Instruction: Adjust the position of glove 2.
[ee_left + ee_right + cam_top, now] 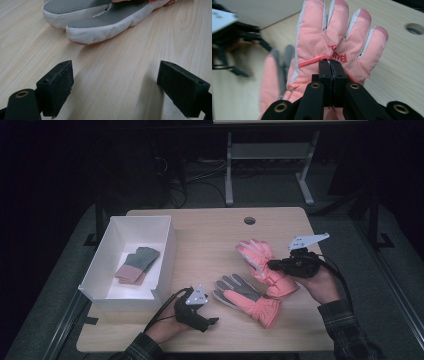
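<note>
You have two salmon-pink padded gloves near the middle of the worktop. The glove in your right gripper is the pink glove: its back faces the gripper camera, with red lettering and pale grey strips between the spread fingers, and it is pinched at the back of the hand. The second glove lies flat, grey palm up, its cuff touching the first.

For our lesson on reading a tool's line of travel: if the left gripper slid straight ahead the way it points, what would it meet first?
The left gripper, jaws open over bare table, would probably first meet the grey fingertips of the flat-lying glove. Nothing lies between.
</note>
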`<move>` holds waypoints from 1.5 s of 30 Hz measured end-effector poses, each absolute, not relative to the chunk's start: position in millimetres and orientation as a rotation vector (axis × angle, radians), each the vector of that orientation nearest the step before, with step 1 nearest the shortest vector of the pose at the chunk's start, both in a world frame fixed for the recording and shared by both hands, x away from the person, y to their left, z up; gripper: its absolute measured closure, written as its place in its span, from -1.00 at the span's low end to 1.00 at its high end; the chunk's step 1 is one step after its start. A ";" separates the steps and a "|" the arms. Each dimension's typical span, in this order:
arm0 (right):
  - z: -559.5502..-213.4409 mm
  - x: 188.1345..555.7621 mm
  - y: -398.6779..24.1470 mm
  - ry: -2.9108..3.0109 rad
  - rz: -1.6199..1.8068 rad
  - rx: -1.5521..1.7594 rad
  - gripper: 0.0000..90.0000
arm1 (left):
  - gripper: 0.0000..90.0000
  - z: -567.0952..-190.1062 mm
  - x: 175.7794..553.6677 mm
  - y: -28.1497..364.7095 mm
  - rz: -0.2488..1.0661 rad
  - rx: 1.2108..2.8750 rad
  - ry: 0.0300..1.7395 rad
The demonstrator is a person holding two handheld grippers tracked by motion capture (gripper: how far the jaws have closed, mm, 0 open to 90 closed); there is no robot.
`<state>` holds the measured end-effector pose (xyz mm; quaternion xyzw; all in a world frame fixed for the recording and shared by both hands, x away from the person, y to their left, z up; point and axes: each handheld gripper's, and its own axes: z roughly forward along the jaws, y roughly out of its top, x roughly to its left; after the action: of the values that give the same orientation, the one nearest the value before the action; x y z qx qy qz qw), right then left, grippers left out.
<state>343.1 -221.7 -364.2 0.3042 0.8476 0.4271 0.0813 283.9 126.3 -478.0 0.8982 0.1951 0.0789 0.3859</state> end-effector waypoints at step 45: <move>-378.8 336.3 -205.4 2.650 1.280 0.789 0.88 | -0.40 -464.3 280.0 125.4 0.208 2.321 0.512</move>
<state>336.3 -205.4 -378.8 0.2586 0.8689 0.4195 0.0473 280.0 125.4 -464.3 0.9043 0.1996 0.0810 0.3687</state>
